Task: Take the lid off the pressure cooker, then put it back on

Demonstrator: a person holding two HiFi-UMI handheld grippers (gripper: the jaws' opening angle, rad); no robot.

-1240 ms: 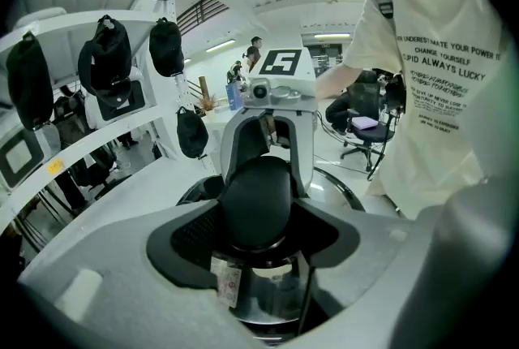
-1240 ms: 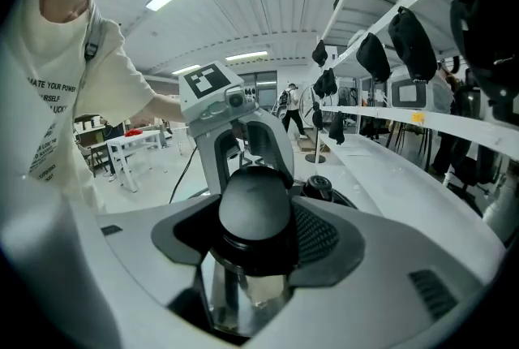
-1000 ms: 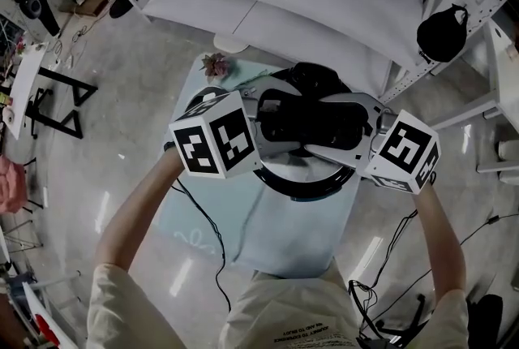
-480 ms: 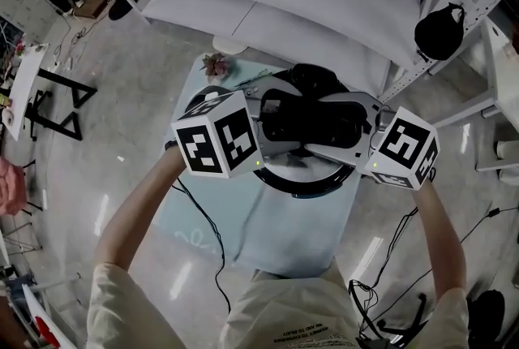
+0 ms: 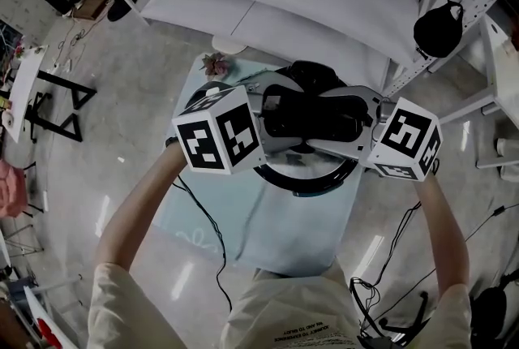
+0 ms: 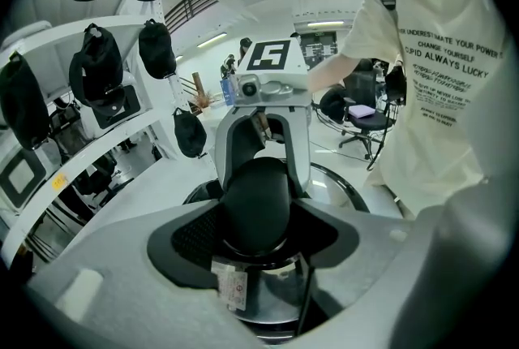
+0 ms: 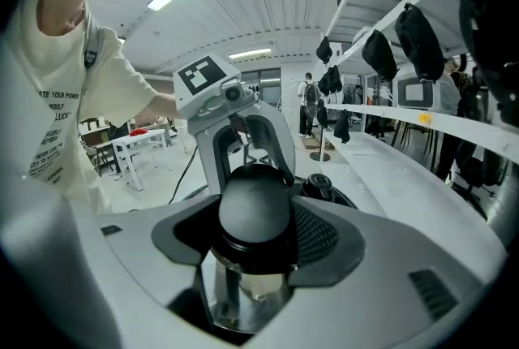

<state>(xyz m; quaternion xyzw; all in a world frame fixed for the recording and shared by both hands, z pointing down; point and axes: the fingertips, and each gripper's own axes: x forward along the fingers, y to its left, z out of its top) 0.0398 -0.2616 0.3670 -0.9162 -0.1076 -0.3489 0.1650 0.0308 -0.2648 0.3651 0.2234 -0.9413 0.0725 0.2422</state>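
Knob (image 6: 255, 197), doubly clamped
Left gripper (image 6: 258, 217) and right gripper (image 7: 253, 226) pinch its smooth black dome — meshed pads (image 7: 318, 238) flanking, shiny steel lid (image 5: 306, 167) below.

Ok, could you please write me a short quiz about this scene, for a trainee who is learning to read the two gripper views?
1. True or false: the left gripper stands open and empty.
2. The pressure cooker stands on: A) a light-blue table; B) the floor; C) a white shelf.
3. Fill in: in the left gripper view, black ___ hang on the white rack.

Key
1. False: like the right gripper, it is closed on the lid's black knob.
2. A.
3. caps.
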